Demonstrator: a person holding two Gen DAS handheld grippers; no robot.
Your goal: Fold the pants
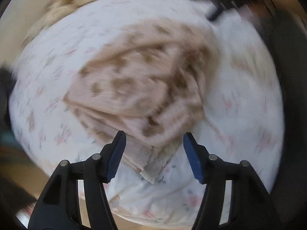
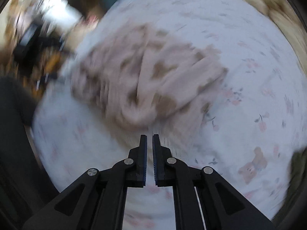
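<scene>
Lying crumpled on the flowered sheet [image 1: 48, 88], the pants [image 1: 134, 88] sit straight ahead of both tools. The left gripper [image 1: 154, 136] has its fingers spread wide, a lacy hem [image 1: 157, 164] of the pants showing between them, apart from either pad. The right gripper [image 2: 149, 135] has its fingers nearly pressed together, a thin gap left and nothing in it; the pants [image 2: 145, 80] lie just past the tips, blurred

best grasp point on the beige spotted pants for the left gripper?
The cream lace-trimmed hem corner of the beige spotted pants. It juts toward the open left gripper and lies thin on the white floral sheet. Probably come straight forward and down, one finger on each side.
</scene>
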